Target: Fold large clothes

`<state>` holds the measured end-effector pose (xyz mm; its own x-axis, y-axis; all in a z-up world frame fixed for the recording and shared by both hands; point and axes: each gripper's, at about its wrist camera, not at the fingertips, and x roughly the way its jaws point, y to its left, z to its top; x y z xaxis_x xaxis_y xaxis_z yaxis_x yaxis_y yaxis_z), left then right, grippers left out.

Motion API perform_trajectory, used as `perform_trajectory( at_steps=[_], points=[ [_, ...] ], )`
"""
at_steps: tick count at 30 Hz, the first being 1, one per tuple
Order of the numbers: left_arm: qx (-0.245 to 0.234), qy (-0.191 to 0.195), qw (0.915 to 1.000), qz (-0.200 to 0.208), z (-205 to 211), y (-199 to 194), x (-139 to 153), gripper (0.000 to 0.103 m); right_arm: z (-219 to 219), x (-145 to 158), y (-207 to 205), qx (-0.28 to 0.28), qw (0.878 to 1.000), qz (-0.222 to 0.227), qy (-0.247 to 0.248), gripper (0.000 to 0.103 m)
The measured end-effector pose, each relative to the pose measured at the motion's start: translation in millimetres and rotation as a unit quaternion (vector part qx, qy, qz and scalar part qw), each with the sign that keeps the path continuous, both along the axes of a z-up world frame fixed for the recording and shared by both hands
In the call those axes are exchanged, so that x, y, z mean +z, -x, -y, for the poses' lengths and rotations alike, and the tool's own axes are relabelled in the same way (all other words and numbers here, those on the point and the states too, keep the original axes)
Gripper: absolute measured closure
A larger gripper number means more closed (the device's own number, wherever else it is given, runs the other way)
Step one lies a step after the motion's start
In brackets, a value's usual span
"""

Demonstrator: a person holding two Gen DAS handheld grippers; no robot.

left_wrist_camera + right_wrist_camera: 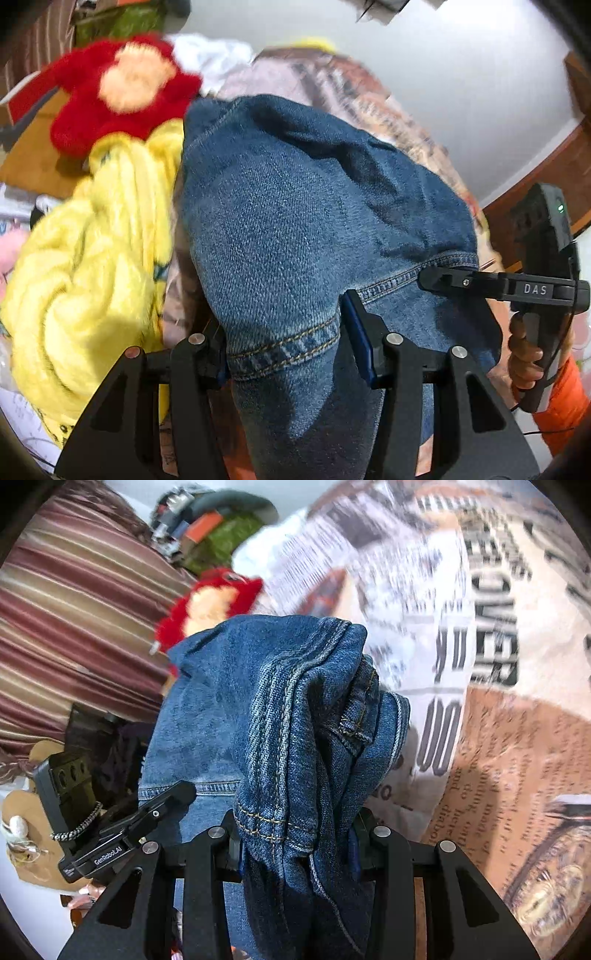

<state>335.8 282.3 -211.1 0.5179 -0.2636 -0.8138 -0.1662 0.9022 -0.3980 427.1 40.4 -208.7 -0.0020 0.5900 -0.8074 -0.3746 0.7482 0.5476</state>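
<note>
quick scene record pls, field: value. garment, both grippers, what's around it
garment: blue jeans, bunched, held up off the surface
left gripper: shut on jeans at a stitched hem
right gripper: shut on jeans, thick gathered folds between its fingers
under/behind: newspaper-print fabric
nearby: yellow fleece, red plush toy, striped fabric
fold state: cannot tell

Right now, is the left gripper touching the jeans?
Touching. In the left wrist view the left gripper has its fingers closed on the stitched hem of the jeans, with denim bunched between them.
</note>
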Motion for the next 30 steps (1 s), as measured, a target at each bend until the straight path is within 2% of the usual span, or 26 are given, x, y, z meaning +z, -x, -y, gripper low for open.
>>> perform_trajectory(
  at_steps=[2, 4, 6, 10, 13, 16, 19, 22, 26, 28, 30],
  points=[
    [-0.001, -0.007, 0.9998, -0.017, 0.5, -3.5, -17.1, 0.051, -6.2, -19.4, -1.4, 0.012, 1.0, -0.002, 0.019, 0.067],
    [-0.003, -0.022, 0.9997, -0.011, 4.1, 1.3, -25.0, 0.049, -11.1, -30.8, -1.4, 0.029, 0.999, 0.01, 0.031, 0.066],
    [-0.006, -0.035, 0.9993, 0.007, 7.3, 7.4, -25.1, 0.046, -11.3, -34.7, -2.9, 0.043, 0.998, 0.019, 0.03, 0.064],
    [-0.001, -0.054, 0.9985, 0.006, 11.2, 15.9, -23.7, 0.043, -5.6, -33.4, -4.6, 0.062, 0.998, 0.018, 0.026, 0.063],
    [0.0, -0.091, 0.9959, 0.004, 18.9, 22.6, -15.1, 0.043, 0.0, -18.6, 6.9, 0.08, 0.994, 0.058, 0.051, 0.063],
    [0.005, -0.133, 0.991, 0.013, 21.7, 29.5, -7.1, 0.043, 5.6, 5.7, 21.2, 0.092, 0.985, 0.123, 0.082, 0.063],
    [0.009, -0.163, 0.9859, 0.037, 26.0, 44.3, 11.1, 0.043, 12.8, 31.6, 36.9, 0.092, 0.976, 0.176, 0.086, 0.063],
    [0.01, -0.173, 0.9829, 0.062, 33.2, 56.1, 28.1, 0.043, 11.1, 55.7, 53.2, 0.09, 0.969, 0.219, 0.069, 0.061],
    [0.002, -0.187, 0.979, 0.082, 47.2, 62.8, 41.7, 0.043, -2.4, 61.3, 67.4, 0.114, 0.968, 0.215, 0.053, 0.061],
    [-0.003, -0.191, 0.978, 0.084, 53.7, 65.7, 40.7, 0.043, -13.0, 52.0, 70.7, 0.125, 0.968, 0.209, 0.064, 0.061],
    [-0.007, -0.191, 0.9791, 0.069, 57.4, 65.2, 31.8, 0.043, -16.0, 35.6, 75.2, 0.135, 0.966, 0.202, 0.092, 0.061]
  ],
)
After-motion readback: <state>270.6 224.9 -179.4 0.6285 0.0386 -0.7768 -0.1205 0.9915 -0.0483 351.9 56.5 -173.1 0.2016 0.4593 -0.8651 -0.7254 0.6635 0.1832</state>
